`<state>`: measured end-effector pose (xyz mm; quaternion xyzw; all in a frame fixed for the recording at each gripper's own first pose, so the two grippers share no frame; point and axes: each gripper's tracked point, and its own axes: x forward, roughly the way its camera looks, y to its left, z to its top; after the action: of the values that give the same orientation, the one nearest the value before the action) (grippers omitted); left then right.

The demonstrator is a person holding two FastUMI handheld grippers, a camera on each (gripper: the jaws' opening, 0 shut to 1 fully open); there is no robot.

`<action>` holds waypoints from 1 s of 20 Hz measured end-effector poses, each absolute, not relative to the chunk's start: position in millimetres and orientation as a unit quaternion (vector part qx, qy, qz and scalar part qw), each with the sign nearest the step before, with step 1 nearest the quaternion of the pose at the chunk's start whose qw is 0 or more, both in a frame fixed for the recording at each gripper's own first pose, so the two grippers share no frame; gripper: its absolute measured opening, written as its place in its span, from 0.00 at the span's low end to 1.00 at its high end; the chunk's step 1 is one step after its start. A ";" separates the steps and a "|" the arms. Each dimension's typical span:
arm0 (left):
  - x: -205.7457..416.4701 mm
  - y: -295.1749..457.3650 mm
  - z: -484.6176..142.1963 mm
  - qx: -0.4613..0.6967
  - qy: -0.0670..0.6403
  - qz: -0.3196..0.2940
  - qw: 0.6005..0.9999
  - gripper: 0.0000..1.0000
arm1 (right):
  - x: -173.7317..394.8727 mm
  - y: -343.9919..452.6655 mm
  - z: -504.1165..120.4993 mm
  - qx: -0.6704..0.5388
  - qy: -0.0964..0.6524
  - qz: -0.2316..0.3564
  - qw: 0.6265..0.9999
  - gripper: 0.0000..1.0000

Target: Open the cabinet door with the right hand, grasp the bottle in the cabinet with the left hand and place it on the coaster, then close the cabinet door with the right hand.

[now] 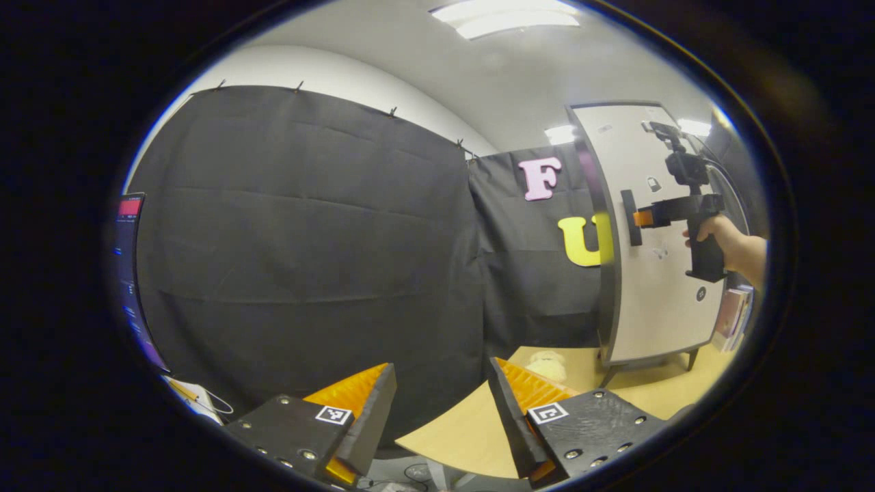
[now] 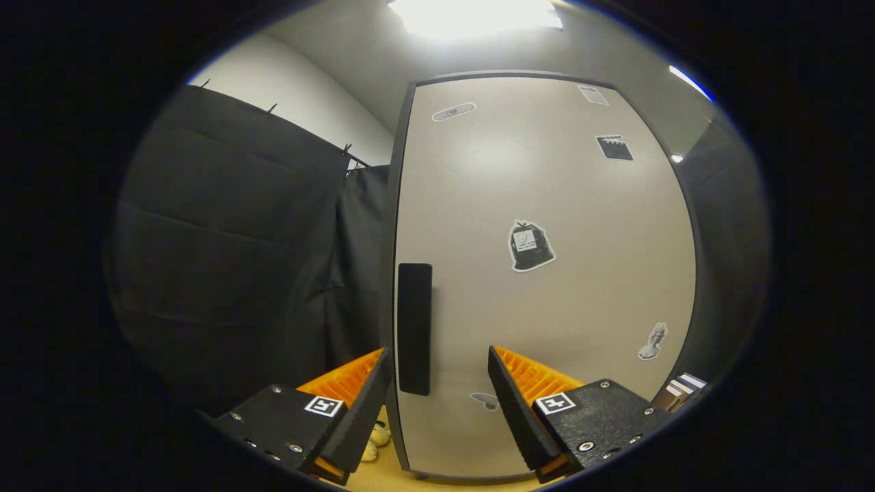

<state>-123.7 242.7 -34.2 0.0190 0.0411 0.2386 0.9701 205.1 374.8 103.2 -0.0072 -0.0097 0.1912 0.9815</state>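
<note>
The pale cabinet door (image 2: 547, 273) stands shut, so the cabinet's inside is hidden. Its black vertical handle (image 2: 414, 328) sits near the door's left edge. My right gripper (image 2: 437, 383) is open, and the handle's lower part lies between its fingers, just ahead of the tips. From the left gripper view, the cabinet (image 1: 656, 287) stands at the right on the wooden table (image 1: 472, 424). There a hand holds the right gripper (image 1: 641, 219) up against the handle (image 1: 630, 217). My left gripper (image 1: 441, 403) is open and holds nothing, low over the table's near edge, well left of the cabinet.
A small cream plush toy (image 1: 547, 364) lies on the table in front of the cabinet's left foot, also seen as the toy (image 2: 374, 434). Books (image 1: 731, 311) stand to the right of the cabinet. A monitor (image 1: 130, 273) is at the far left.
</note>
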 end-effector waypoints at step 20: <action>-102.6 258.3 -26.5 0.015 0.018 0.195 0.980 0.78 | 232.1 403.6 84.4 0.005 0.076 0.204 0.976 0.21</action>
<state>-102.6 258.3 -26.5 0.0150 0.0182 0.1952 0.9805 232.1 403.6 84.4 0.0049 0.0759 0.2035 0.9761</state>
